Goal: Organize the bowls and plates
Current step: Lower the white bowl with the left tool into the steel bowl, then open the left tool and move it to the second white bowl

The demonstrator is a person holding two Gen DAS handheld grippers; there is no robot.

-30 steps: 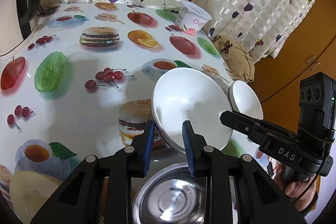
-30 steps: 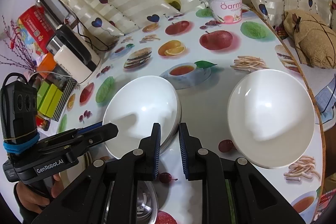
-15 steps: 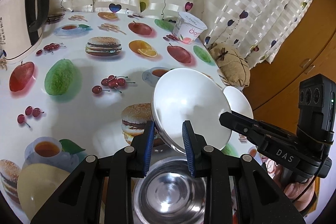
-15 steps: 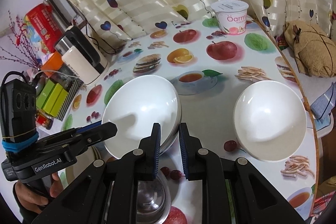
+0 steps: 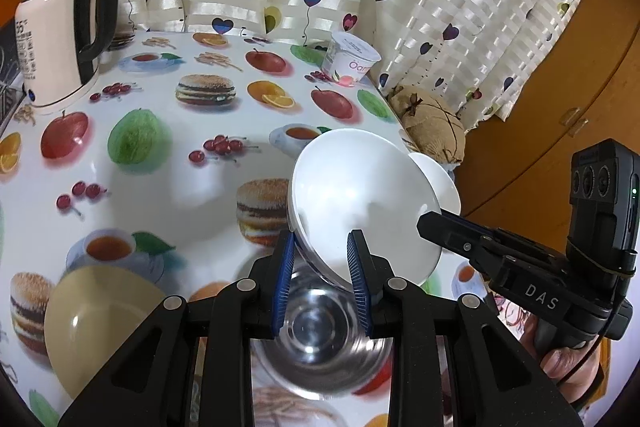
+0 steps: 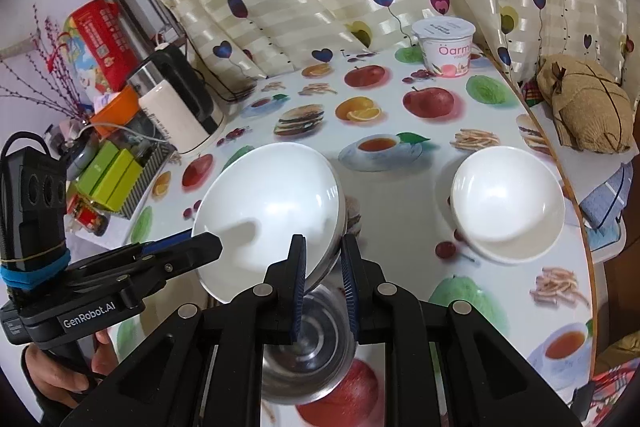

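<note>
Both tools, left [image 5: 322,277] and right [image 6: 323,281], pinch 1 tilted white bowl [image 5: 360,203] apparently above the steel bowl [image 5: 320,343].

The tabletop [image 6: 404,183], under a glossy cloth printed with fruit, burgers and tea cups, bears a kettle [image 5: 60,27] at upper left, a yogurt tub [image 6: 446,47] at the far edge, a white bowl [image 6: 506,203] at right, a steel bowl [image 5: 320,343] at bottom centre and a yellow plate [image 5: 108,327] at lower left.
</note>
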